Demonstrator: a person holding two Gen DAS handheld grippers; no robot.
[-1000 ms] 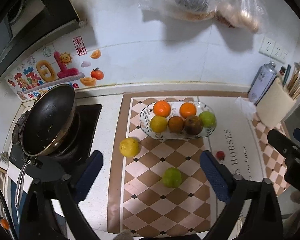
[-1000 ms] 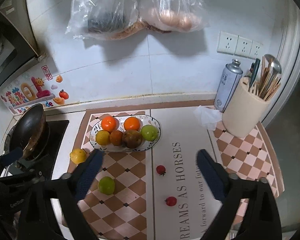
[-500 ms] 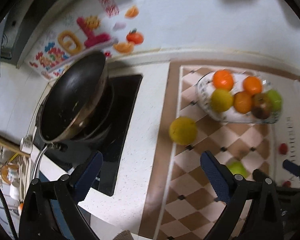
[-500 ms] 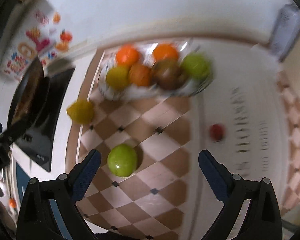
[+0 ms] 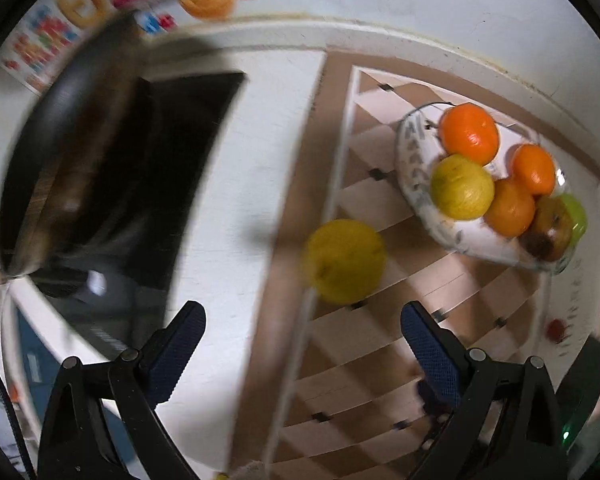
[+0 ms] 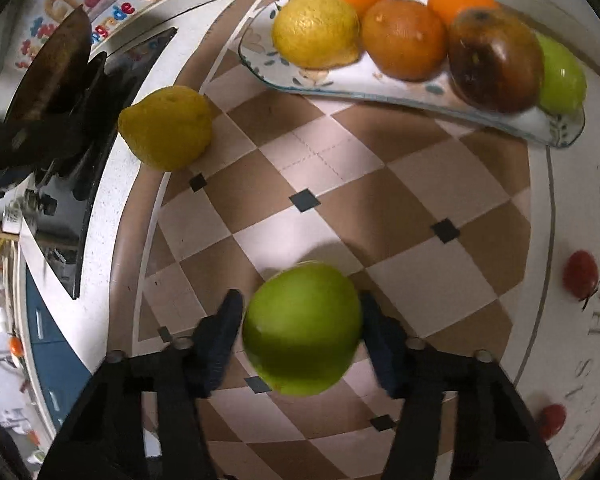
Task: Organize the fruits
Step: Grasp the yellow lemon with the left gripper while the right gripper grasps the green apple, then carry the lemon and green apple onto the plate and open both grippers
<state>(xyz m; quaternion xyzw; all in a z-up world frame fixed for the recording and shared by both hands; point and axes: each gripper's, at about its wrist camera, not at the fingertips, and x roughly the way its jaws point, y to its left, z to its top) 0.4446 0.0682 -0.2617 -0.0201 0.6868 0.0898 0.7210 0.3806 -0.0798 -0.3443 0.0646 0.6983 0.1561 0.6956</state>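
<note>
Closing on: the right tool (image 6: 302, 320) has its two pads either side of the green fruit (image 6: 303, 328), touching it or very nearly so; whether the squeeze is firm cannot be told.
Green fruit: sits on the checked mat (image 6: 340, 168) on the bench, well short of the fruit plate (image 6: 420, 84).
Handling of green fruit: looks round, smooth and firm-skinned, so likely to roll or slip out forward; best held across its widest middle, pads level, with moderate pressure to spare the skin.
Left tool (image 5: 302, 336): spread wide and holding nothing, hovering just short of the yellow fruit (image 5: 344, 260), which lies apart from the pads at the mat's left border.
Handling of yellow fruit: appears dimpled and fairly stiff, probably better grip than the green one; take it across the short axis.
Plate: already holds six fruits packed close, so the free space seems small; a placed fruit may roll off the shallow rim.
Small red fruits (image 6: 580, 274): look soft and would need a gentle pinch.
</note>
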